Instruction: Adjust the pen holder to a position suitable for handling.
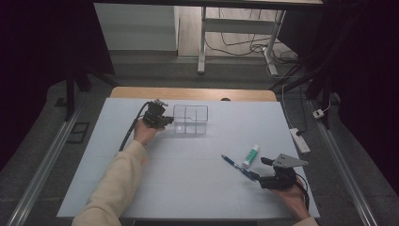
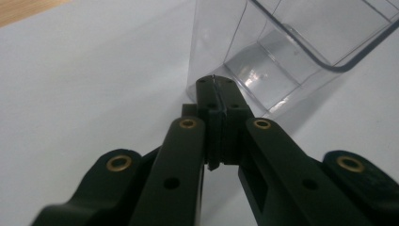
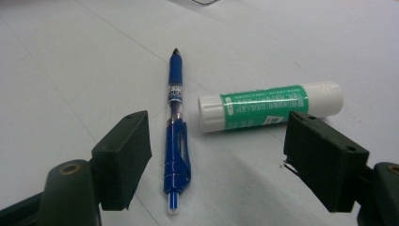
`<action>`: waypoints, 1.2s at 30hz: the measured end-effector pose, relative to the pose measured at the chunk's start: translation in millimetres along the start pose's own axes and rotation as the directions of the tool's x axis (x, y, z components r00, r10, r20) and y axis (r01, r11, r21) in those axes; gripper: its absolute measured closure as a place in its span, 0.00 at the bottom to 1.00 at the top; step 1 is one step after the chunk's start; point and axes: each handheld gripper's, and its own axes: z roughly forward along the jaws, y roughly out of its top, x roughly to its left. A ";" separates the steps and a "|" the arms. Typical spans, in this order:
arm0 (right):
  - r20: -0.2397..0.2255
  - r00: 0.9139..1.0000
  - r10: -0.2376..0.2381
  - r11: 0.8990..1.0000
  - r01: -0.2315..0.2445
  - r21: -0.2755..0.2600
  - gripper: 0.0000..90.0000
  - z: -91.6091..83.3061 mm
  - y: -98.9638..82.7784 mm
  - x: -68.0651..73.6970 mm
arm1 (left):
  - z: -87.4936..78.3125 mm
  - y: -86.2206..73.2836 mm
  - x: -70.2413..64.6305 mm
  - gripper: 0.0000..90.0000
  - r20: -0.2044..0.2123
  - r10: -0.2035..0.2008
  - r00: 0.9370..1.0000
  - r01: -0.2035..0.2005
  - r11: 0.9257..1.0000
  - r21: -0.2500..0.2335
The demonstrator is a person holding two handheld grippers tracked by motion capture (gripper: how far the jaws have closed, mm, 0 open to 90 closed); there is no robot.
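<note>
A clear plastic box (image 1: 190, 119) with inner dividers stands at the back middle of the white table (image 1: 188, 160). My left gripper (image 1: 165, 121) is shut with nothing in it, its tip touching or nearly touching the box's left wall (image 2: 244, 56). A blue pen (image 3: 176, 127) lies flat between the jaws of my open right gripper (image 3: 216, 155), and a green-and-white glue stick (image 3: 268, 107) lies just beyond the right jaw. In the high view the pen (image 1: 237, 166) and glue stick (image 1: 251, 156) lie at the front right, just ahead of my right gripper (image 1: 263, 172).
A wooden strip (image 1: 193, 93) runs along the table's far edge. A power strip (image 1: 299, 140) and cables lie on the floor at the right. Metal desk legs (image 1: 202, 42) stand beyond the table.
</note>
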 end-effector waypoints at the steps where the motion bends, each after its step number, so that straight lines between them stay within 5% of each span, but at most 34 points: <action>1: 0.000 1.000 0.000 1.000 0.000 0.000 0.25 0.0 0.0 0.0 | 0.9 0.8 -1.0 0.99 0.001 0.001 1.000 -0.001 1.000 -0.001; 26: -0.005 1.000 0.006 1.000 -0.006 -0.004 0.25 -0.2 -0.2 -0.6 | 13.0 11.1 -14.4 0.99 0.021 0.010 1.000 -0.010 1.000 0.010; 36: -0.006 1.000 0.010 1.000 -0.010 -0.009 0.25 -0.3 -0.5 -0.9 | -18.6 5.4 -12.7 0.99 -0.017 0.047 0.999 -0.048 0.998 -0.037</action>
